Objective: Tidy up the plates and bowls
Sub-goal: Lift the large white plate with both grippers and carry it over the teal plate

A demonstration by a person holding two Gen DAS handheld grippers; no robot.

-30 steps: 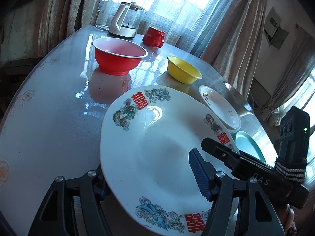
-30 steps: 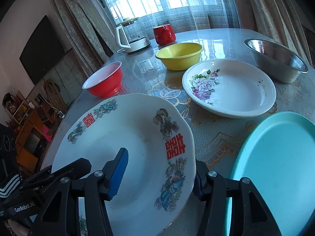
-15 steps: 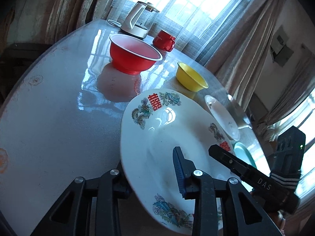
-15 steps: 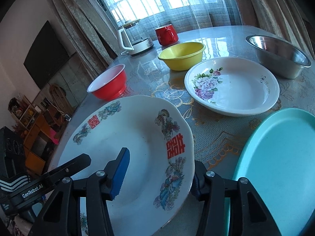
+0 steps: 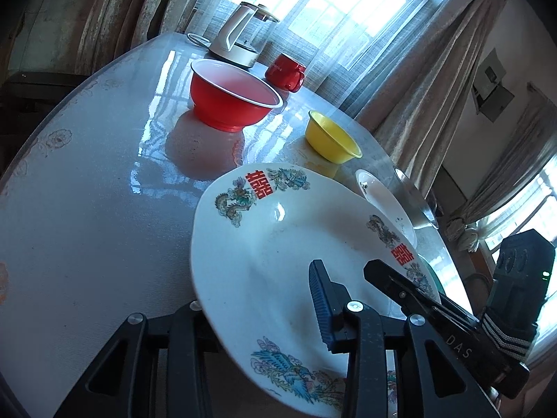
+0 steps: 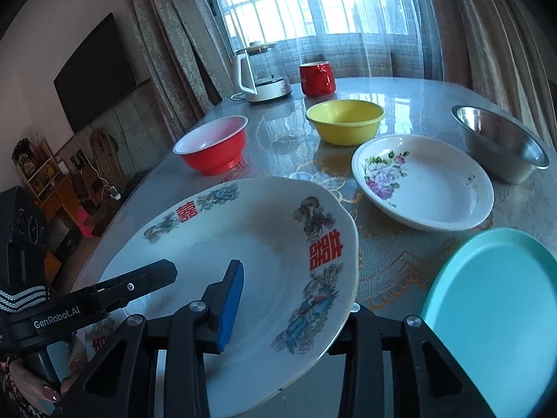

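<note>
Since the earlier frames both sets of tongs have narrowed onto the rim of the dragon-and-phoenix plate (image 5: 278, 264), and the plate now sits tilted, its near edge up off the tabletop (image 5: 87, 209). The left tongs (image 5: 257, 310) straddle the plate's near-left rim, blue pad above and the other finger beneath; their jaws are opening slightly, yet the pads pinch the rim. The right tongs (image 6: 289, 310) grip the near-right rim the same way, jaws closing on it.

Just beyond the plate's far-right edge lies the floral plate (image 6: 423, 181), close but apart from it. The turquoise plate (image 6: 494, 317) lies at the right, near the tabletop's near edge, with a strip of patterned cloth between it and the held plate. The steel bowl (image 6: 499, 142) stands by the right edge, just beside the floral plate. The yellow bowl (image 6: 344, 122) and red bowl (image 6: 212, 146) stand farther back, well apart. Behind them, near the curtained window, are the kettle (image 6: 261, 73) and red mug (image 6: 316, 78). The widest bare stretch is the tabletop left of the held plate.
</note>
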